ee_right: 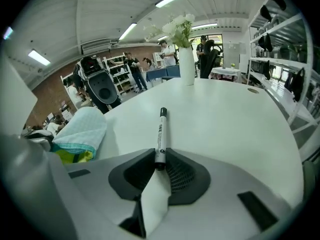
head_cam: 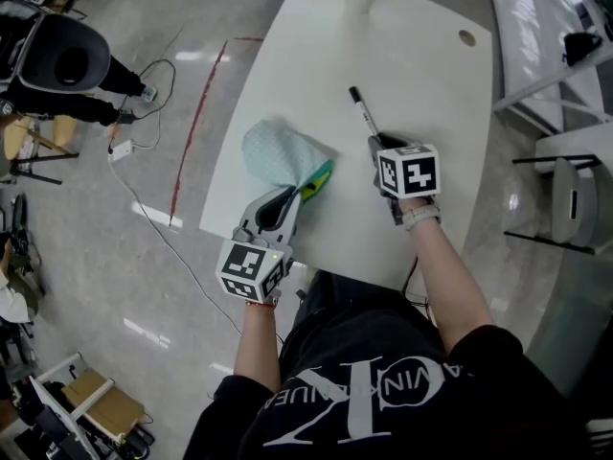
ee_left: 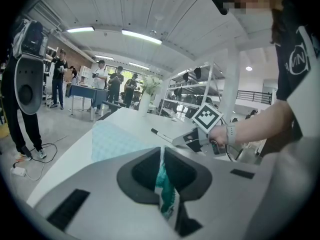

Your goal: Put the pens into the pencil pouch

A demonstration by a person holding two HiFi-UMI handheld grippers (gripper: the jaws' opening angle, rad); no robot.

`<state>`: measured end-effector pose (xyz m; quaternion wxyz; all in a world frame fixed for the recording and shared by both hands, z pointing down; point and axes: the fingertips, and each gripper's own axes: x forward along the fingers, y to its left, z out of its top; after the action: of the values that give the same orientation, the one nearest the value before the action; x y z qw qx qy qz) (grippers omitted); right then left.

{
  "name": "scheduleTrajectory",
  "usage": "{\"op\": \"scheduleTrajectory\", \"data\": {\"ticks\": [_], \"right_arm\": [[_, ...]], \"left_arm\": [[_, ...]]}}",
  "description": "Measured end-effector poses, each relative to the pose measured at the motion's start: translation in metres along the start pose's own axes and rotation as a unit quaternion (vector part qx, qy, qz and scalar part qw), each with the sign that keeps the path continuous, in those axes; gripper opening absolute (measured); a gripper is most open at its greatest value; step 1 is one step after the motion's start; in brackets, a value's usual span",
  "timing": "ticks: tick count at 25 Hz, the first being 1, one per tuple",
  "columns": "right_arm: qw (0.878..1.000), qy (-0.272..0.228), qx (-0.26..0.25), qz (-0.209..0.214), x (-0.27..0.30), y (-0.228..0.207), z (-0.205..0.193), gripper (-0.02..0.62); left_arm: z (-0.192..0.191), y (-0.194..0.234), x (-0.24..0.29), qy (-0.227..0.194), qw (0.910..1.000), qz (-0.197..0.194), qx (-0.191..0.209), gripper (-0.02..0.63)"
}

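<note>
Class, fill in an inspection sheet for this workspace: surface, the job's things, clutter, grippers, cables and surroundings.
Surface: white table, with a round hole near its far edge.
Job's things: pale blue pencil pouch lying on the table; one pen, not yet in the pouch.
Clutter: white vase with flowers at the table's far end.
Grippers: left gripper shut on the pouch's green edge; right gripper shut on the pen's near end.
Cables: cables trail over the floor left of the table.
Surroundings: shelving on the right; people standing in the background; red line on the floor.
</note>
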<state>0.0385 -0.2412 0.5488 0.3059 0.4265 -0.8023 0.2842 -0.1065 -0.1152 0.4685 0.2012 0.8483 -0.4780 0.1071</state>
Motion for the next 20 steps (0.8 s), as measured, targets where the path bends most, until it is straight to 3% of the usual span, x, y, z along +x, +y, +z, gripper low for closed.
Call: {"op": "scheduleTrajectory", "data": {"ticks": [11, 20], "right_arm": [[0.996, -0.034, -0.012, 0.081, -0.055, 0.04, -0.017, 0.075], [0.986, -0.013, -0.048, 0.16, -0.097, 0.1, -0.056, 0.075]], "left_arm": [[0.004, 0.004, -0.002, -0.013, 0.9996, 0.015, -0.019, 0.029], [0.006, 0.013, -0.009, -0.039, 0.9972, 0.037, -0.051, 0.029]]}}
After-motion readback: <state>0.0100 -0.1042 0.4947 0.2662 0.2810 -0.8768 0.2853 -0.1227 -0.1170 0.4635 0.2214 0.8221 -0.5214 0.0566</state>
